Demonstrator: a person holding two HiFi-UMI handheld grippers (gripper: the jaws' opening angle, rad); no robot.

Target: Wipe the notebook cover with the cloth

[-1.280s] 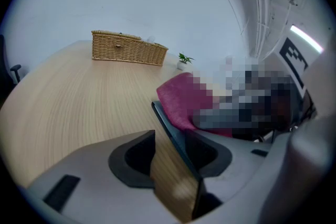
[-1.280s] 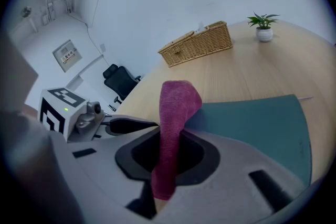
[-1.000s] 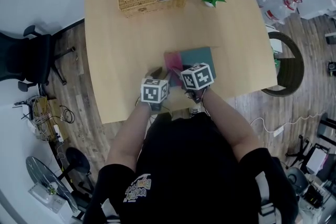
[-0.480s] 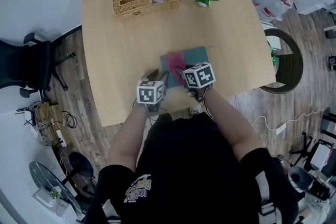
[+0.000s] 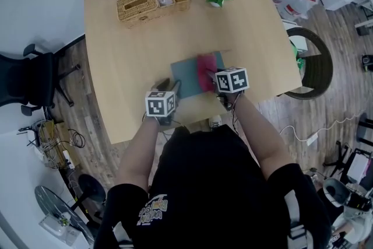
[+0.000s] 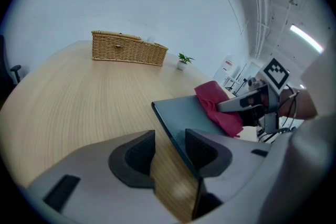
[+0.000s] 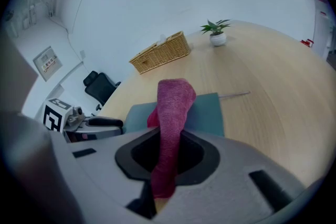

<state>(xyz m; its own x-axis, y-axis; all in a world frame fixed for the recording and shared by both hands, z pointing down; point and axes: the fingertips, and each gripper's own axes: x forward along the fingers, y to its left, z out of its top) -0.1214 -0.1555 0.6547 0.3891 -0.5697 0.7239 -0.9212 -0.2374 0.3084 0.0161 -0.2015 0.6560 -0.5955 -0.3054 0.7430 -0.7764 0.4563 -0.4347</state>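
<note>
The table (image 5: 116, 67) is pale wood with fine, straight grain and a smooth, low-sheen finish. The notebook (image 6: 184, 113) has a smooth, matt grey-teal cover. The cloth (image 7: 173, 102) is magenta fabric with a fine, slightly rough knitted texture. The basket (image 5: 140, 4) is coarse woven wicker, straw-coloured. The left hand-held gripper (image 6: 169, 140) and the right hand-held gripper (image 7: 168, 145) have smooth, matt grey plastic shells with darker matt hollows at the jaws. The floor (image 5: 78, 108) is wood-look planking.

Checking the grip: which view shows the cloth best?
Right gripper view: the cloth fills the centre, clamped in the right gripper. Head view shows a pink patch; left gripper view, a bunch on the notebook.
</note>
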